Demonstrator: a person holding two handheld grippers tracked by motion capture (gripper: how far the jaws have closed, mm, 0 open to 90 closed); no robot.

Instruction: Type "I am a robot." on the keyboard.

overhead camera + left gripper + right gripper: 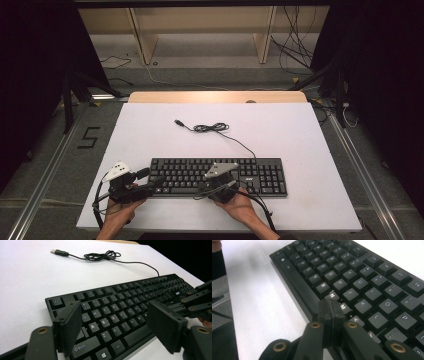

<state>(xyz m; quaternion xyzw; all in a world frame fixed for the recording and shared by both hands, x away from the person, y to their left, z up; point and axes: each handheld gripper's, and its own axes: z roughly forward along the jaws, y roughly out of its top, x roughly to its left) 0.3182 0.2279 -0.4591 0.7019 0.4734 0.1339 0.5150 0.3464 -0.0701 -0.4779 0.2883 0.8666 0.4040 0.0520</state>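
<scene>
meanwhile left gripper (113,325) jaws spread above keyboard (220,175); right gripper (331,312) jaws pressed together by the n key.

Black keyboard (120,312) keycaps lettered in white: "Shift", "Alt", A, S, Z, X at the near left; G, H, J, K, L, O, P, N, M further right. Large numeral "5" (89,137) marked on the floor, left of the table.

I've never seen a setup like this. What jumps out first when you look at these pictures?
A black keyboard lies near the front of a white table, its loose cable coiled behind it. A person holds two grippers at its front edge: the left gripper stands open over the left-hand keys, and the right gripper is shut, its tips by the N and M keys.
</scene>
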